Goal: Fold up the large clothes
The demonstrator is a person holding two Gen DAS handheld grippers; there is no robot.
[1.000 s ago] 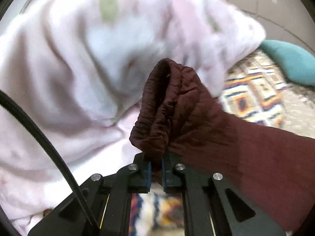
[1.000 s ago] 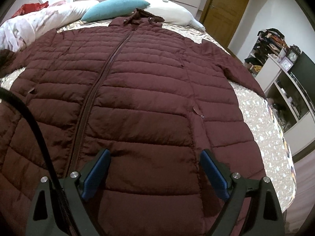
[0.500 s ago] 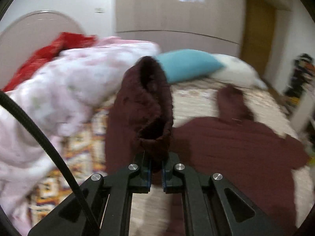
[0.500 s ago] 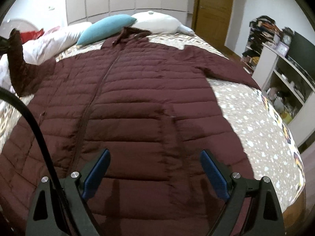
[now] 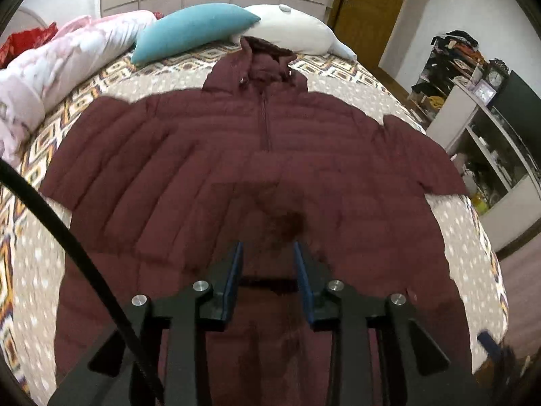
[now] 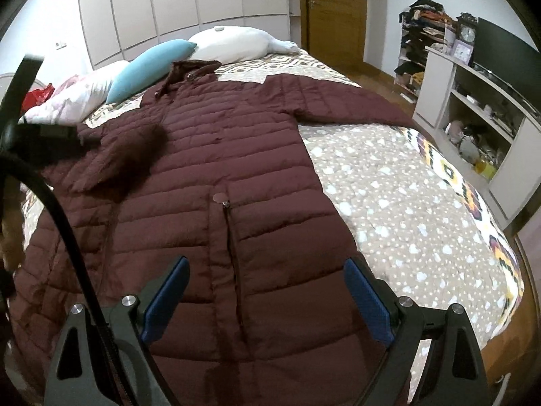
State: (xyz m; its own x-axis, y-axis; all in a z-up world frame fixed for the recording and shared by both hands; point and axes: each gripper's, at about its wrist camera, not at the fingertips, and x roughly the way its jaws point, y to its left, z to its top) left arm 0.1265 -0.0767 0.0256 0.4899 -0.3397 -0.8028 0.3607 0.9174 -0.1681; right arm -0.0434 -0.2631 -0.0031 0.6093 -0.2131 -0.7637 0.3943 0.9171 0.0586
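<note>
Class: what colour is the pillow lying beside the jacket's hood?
Teal blue pillow, plain with no pattern; clearest in the left wrist view.

Left claw (image 5: 267,253) parted, above maroon jacket (image 5: 189,176)

The jacket (image 6: 236,176) covers the bed's (image 6: 405,203) left; its right side lies bare.

A patterned bed (image 6: 405,203) carries a maroon puffer coat (image 6: 236,176) spread flat, with teal pillow (image 6: 148,67) and white pillow (image 6: 236,45) at the far end.
</note>
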